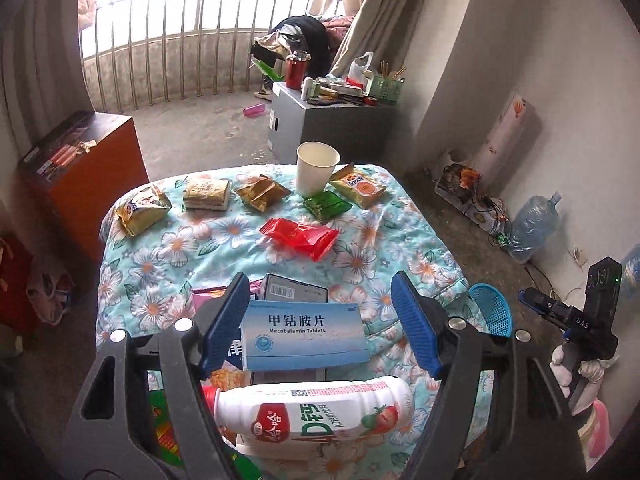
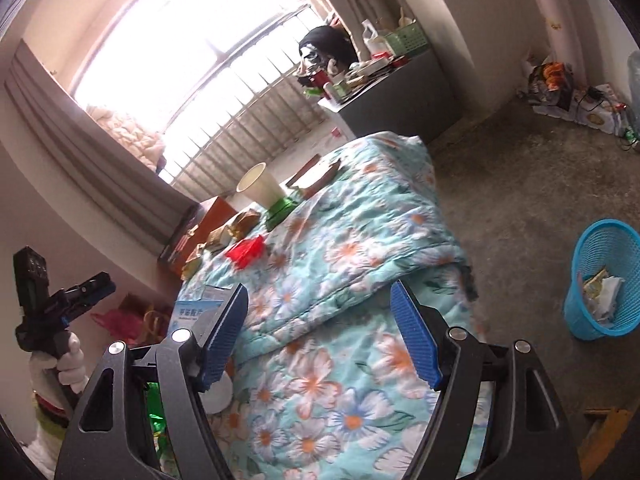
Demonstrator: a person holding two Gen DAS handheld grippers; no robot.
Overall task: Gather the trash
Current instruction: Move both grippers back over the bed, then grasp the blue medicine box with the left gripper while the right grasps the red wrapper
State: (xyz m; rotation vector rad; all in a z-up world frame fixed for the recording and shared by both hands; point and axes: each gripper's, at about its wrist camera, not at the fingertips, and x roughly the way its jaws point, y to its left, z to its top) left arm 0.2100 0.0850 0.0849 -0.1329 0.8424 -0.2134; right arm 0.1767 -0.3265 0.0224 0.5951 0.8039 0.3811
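We hold the left claw [image 1: 320, 324] wide open and empty, framing the tablet box [image 1: 305, 335] on the worktop [image 1: 400, 248]; the right claw [image 2: 319, 334], likewise open and empty, faces the blue bin [image 2: 608, 280] beside it.

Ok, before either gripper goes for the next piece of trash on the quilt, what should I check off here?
1. Left gripper open, holding nothing: ok.
2. Right gripper open, holding nothing: ok.
3. Blue basket upright on the floor beside the table, with trash already inside: ok.
4. Medicine box lies between the left fingers: ok.
5. Whether the paper cup is empty: cannot tell.
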